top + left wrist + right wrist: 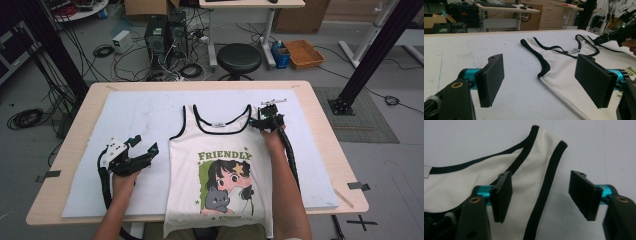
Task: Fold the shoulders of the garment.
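A white tank top (220,170) with black trim and a "FRIENDLY" cartoon print lies flat on the mat, its hem hanging over the table's front edge. My right gripper (262,121) is at the top's right shoulder strap (247,112). In the right gripper view its jaws (540,195) stand apart on either side of the strap (546,157), with the pads off the cloth. My left gripper (145,143) rests open on the mat, left of the top. In the left gripper view (540,80) nothing is between its pads, and the top's left edge (564,67) lies just ahead.
A white mat (125,115) covers most of the wooden table (75,150). Beyond the far edge are a black stool (239,57), computer towers with cables (165,35) and an orange box (303,53). A black frame post (370,55) stands at the right.
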